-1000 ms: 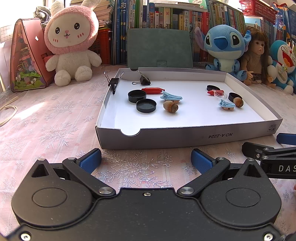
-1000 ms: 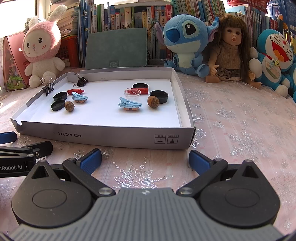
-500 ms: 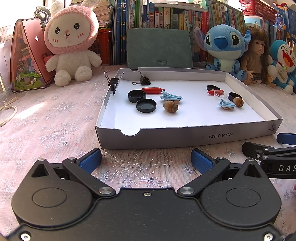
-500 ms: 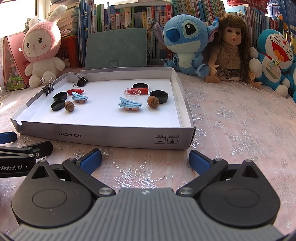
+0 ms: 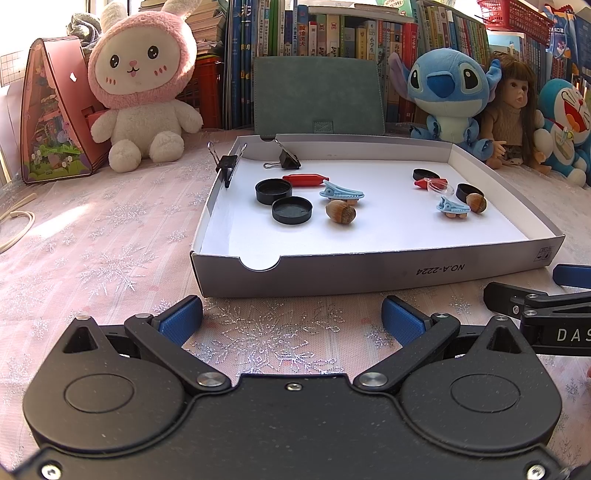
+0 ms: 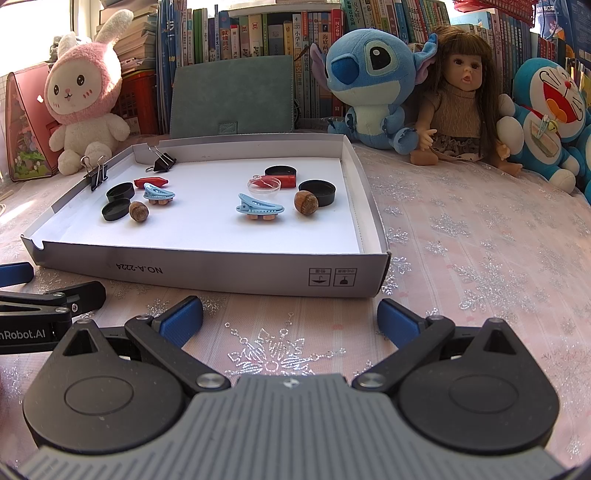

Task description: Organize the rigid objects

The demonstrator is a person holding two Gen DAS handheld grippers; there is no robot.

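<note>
A pink snowflake cloth covers the bench (image 5: 92, 240) before bookshelves. On it lies the shallow tray (image 5: 369, 266), holding 2 loose groups of small rigid objects. Both tongs, left (image 5: 291, 317) and right (image 6: 290, 317), wait wide open and empty just before its near wall. I would lift over that wall, then pinch the near hazelnut (image 5: 340, 212) across its middle, because it may roll.

Tray (image 5: 369, 269) sits on the bench (image 5: 110, 258), just ahead of both claws. In tray, left group: two caps (image 5: 273, 191) (image 5: 291, 209) touching, hazelnut (image 5: 340, 213) right of the near cap, clip (image 5: 341, 193) behind the nut, capsule (image 5: 304, 180) behind the clip. Right group: clip (image 6: 259, 209), hazelnut (image 6: 306, 202) right of it, cap (image 6: 317, 191) behind the nut, clear dish (image 6: 265, 183) leaning on a capsule (image 6: 288, 180), cap (image 6: 280, 171) behind. Binder clip (image 5: 226, 164) on left wall, another (image 5: 286, 159) in far-left corner. Folder (image 5: 319, 98) and plush toys (image 5: 142, 81) behind tray, books (image 5: 332, 33) behind those.
</note>
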